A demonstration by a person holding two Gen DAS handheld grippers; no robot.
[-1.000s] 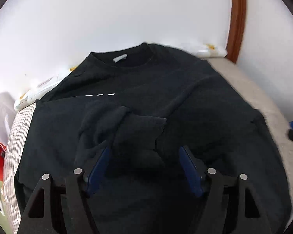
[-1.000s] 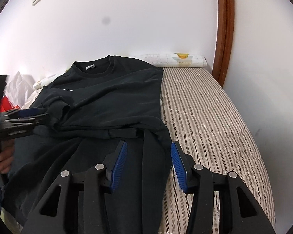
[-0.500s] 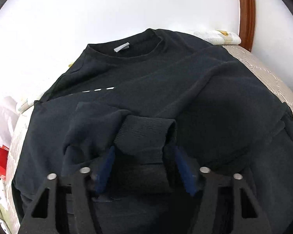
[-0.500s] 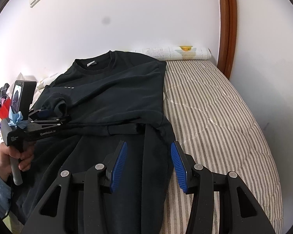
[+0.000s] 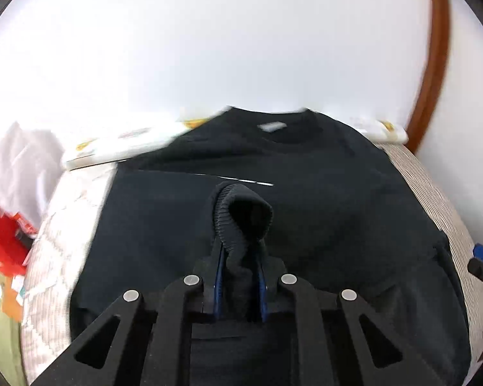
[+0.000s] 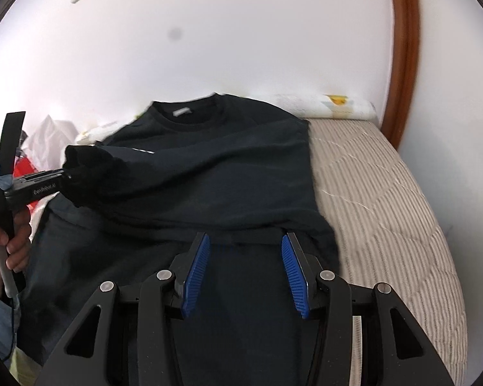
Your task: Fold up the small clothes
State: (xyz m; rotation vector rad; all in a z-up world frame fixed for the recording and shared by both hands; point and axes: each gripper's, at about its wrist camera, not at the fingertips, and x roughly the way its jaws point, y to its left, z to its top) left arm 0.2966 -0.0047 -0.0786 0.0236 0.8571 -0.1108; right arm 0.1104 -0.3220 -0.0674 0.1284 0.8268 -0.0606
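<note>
The black sweatshirt (image 6: 215,173) lies flat on the striped bed (image 6: 386,193), collar at the far end by the wall and hem toward the near edge, so its long axis runs near to far. Its left sleeve is drawn up off the body of the garment: the ribbed cuff (image 5: 241,215) sits right between the jaws of the left gripper (image 5: 241,284), which are closing on it, the blue pads already pressing the cloth from both sides. In the right wrist view that gripper (image 6: 61,173), held in the person's hand (image 6: 11,241), is at the left of the bed with the sleeve trailing from it back to the shoulder.

The sleeve's free length therefore runs from the left jaws rightward and away toward the chest, and that is the line any fold across the body would likely follow. The left hand is plainly the nearer one to this work.

The right gripper (image 6: 244,273) hovers over the lower right part of the sweatshirt, jaws about half open with nothing between them; the cloth lies below them, apparently untouched.
</note>
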